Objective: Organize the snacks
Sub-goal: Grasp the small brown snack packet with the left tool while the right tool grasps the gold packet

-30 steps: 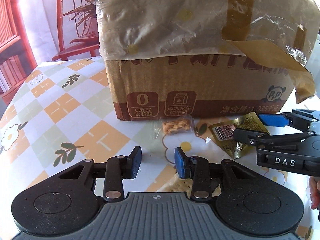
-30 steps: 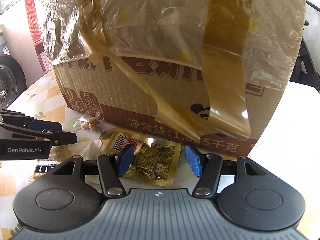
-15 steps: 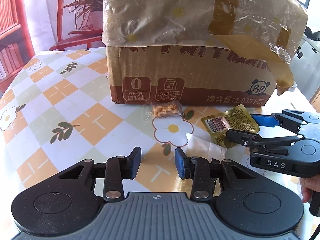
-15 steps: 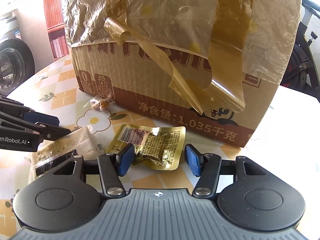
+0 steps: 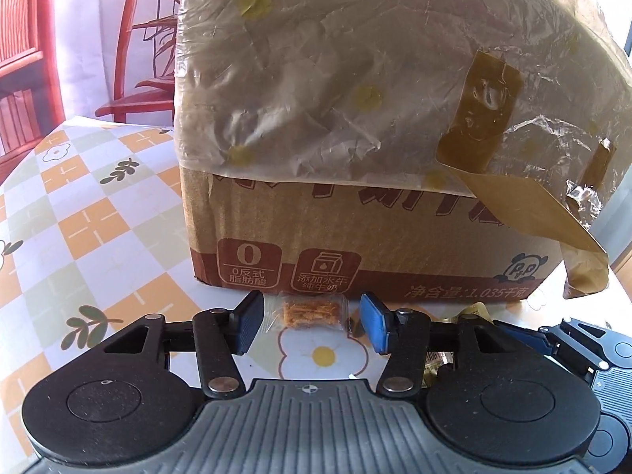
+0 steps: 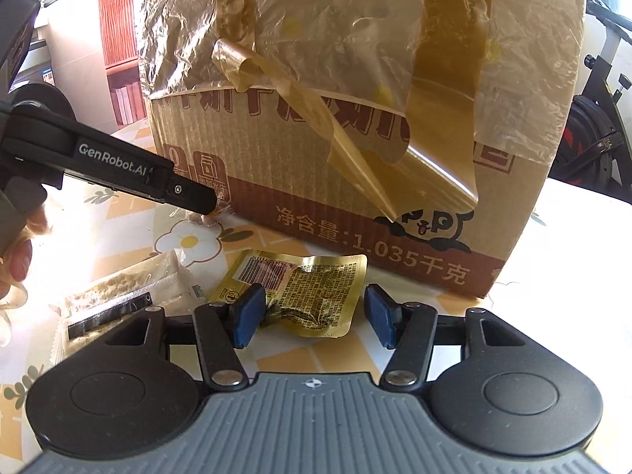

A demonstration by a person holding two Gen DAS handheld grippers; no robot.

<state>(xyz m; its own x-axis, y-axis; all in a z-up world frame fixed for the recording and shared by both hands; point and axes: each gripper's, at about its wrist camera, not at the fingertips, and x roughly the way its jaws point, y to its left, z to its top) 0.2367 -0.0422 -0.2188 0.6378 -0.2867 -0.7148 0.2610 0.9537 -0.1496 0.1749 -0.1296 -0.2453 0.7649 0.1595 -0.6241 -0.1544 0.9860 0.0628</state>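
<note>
At the box foot, 12 o'clock: snack on desk between released left tongs. Right tongs released (gold pouch between). Judgement: go lower, pinch mid-pack gently.

a home, it seems: a flowered tablecloth, a red wooden chair, a bookshelf, and an exercise bike behind.

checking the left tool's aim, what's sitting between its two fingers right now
In the left wrist view, the small clear packet of orange snack lies between the open left tool's fingers, on the tablecloth just before the cardboard box.
</note>
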